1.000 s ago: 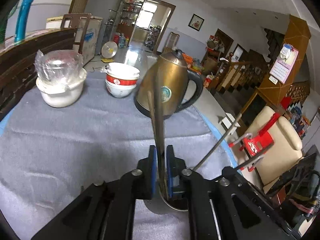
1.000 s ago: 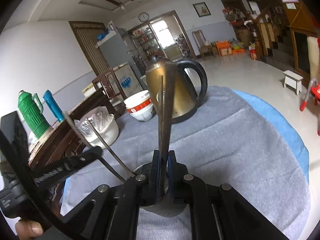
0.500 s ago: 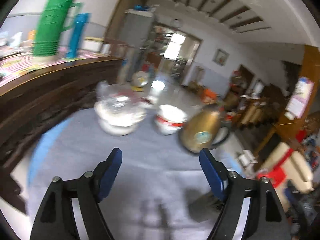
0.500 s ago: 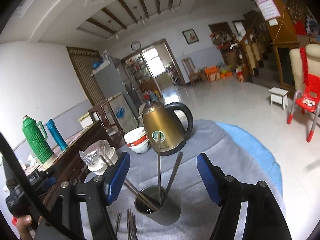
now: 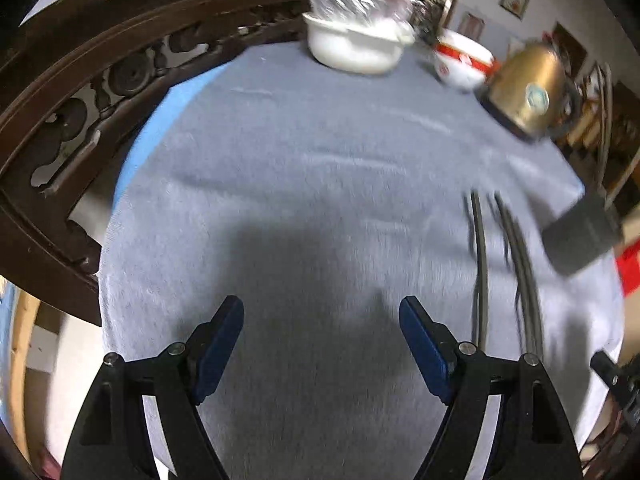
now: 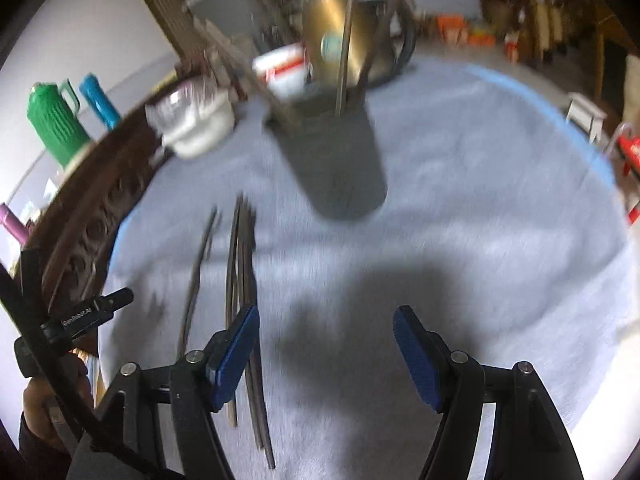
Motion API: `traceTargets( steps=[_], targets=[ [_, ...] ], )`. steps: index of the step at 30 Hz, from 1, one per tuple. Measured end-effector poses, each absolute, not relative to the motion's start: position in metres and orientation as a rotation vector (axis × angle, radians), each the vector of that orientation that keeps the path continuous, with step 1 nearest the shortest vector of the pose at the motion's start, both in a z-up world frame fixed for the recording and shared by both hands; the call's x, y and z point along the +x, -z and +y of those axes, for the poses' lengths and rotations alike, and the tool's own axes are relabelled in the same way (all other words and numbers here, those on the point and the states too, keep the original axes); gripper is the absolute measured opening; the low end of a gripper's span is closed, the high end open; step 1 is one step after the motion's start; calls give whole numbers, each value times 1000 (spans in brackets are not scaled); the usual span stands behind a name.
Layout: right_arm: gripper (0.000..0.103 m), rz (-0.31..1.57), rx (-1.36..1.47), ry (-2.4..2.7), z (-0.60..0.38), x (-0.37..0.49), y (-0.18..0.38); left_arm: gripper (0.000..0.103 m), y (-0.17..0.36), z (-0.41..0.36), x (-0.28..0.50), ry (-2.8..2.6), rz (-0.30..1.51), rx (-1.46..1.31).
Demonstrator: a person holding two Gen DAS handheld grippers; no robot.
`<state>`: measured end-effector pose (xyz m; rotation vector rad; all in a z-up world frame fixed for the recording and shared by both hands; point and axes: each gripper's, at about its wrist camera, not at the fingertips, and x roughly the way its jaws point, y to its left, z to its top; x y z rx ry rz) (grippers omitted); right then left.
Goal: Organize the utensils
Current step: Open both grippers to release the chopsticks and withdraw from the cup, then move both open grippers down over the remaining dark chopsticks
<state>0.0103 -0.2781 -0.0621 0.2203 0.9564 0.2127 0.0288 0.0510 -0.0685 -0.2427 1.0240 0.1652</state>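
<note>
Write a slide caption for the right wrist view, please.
Open right gripper above grey cloth, loose utensils beside its left finger, dark holder cup ahead.

Both tools, left tool [image 5: 321,308] and right tool [image 6: 326,318], now gape empty, tipped down over the worktop [image 5: 304,184], their utensils released into the cup [image 6: 340,168] at 12 o'clock.

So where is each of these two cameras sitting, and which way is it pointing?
Left wrist: on the left gripper, looking down at the grey cloth; its open blue fingers show.
Right wrist: on the right gripper, looking down past loose chopsticks to the grey cup; its open fingers and a hand at lower left show.
Both see: cloth, chopsticks, cup, gold kettle, white bowls.
</note>
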Motion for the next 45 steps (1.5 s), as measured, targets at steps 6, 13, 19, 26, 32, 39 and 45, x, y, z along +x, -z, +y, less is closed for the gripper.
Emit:
traceTargets(
  steps=[6,13,19,26,32,39,45],
  targets=[
    [63,1015,148,-285,-256,15,69,80,74,29,21,-122,1049,-164],
    [40,1072,82,-357,-219,33,78,80,78,21,15,-95,1068,-158],
    [21,1125,33,-389,-190,50,92,80,81,17,14,-74,1076,-142],
    [7,1127,296,-370,-218,24,87,80,83,12,11,-73,1065,-122],
    [22,1068,300,-296,-237,11,74,80,82,12,12,-73,1067,-131],
    [38,1090,210,-263,-233,38,74,80,80,12,14,-66,1086,-143],
    [38,1155,96,-233,-224,72,79,80,71,7,21,-41,1096,-139]
  ],
)
